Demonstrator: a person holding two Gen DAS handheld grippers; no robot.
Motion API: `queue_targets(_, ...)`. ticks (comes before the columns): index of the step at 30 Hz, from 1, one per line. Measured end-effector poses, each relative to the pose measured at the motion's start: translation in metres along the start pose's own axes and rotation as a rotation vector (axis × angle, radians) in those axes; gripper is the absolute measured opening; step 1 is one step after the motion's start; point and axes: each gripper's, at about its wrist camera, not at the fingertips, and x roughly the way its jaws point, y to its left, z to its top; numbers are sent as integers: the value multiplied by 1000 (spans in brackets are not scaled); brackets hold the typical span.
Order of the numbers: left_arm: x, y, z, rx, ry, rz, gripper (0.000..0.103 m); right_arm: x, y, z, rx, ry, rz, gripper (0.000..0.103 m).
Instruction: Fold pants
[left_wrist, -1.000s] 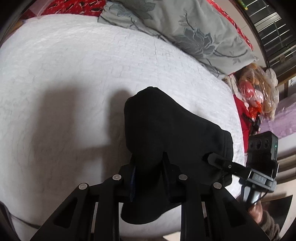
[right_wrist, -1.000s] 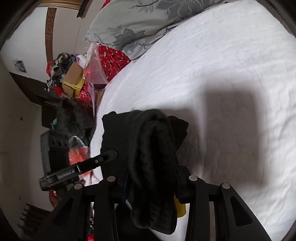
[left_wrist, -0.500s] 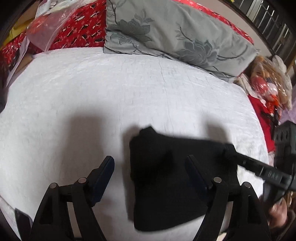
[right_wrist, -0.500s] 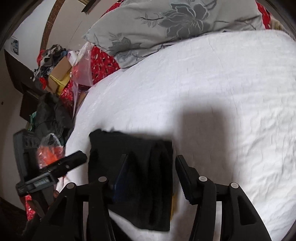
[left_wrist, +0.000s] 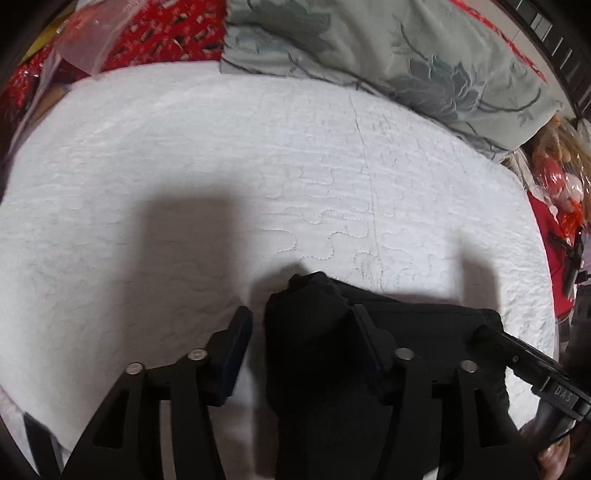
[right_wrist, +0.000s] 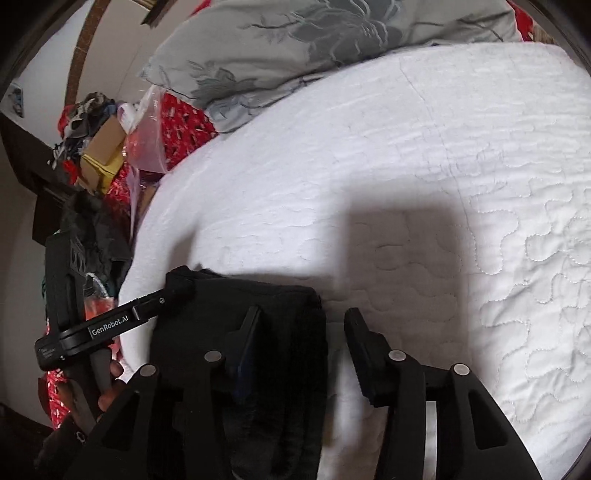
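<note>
Pants (left_wrist: 388, 354) lie folded into a compact bundle at the bed's (left_wrist: 184, 177) six o'clock edge, apparently set down finished. Left gripper (left_wrist: 301, 328) fingers, just closing, straddle a corner without pinching; right gripper (right_wrist: 301, 332) fingers, also narrowing, bracket the other edge loosely.

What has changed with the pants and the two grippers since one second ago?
Both grippers let go: the pants, lifted and clamped a second ago, now lie folded on the white quilt. The left gripper and right gripper opened, then their jaws closed partway, cloth loose between them. The pillow stayed.
</note>
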Motion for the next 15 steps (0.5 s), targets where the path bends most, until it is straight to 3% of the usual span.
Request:
queue_targets(3, -26, 4, -18, 33, -59, 20, 72, -15, 8, -10, -31, -1, 23, 53)
queue_targets(4, -33, 3, -28, 41, -73, 15, 77, -19, 11, -15, -49, 0, 23, 59)
queue_targets(6, -41, 4, -51, 47, -86, 20, 78, -19, 17, -25, -77, 18, -5, 63)
queue_targets(10, -32, 12, -80, 13, -13, 18, 78, -10, 20, -43, -109, 54, -63, 63)
queue_targets(11, -28, 12, -83, -1, 2, 12, 78, -9, 19, -45, -100, 55, -62, 57)
queue_targets(13, -29, 11, -83, -25, -4, -21, 62, -13, 18, -46, -89, 44, -24, 39)
queue_targets(15, -28, 8, -82, -27, -13, -40, 57, -21, 24, -48, -142, 28, -43, 33)
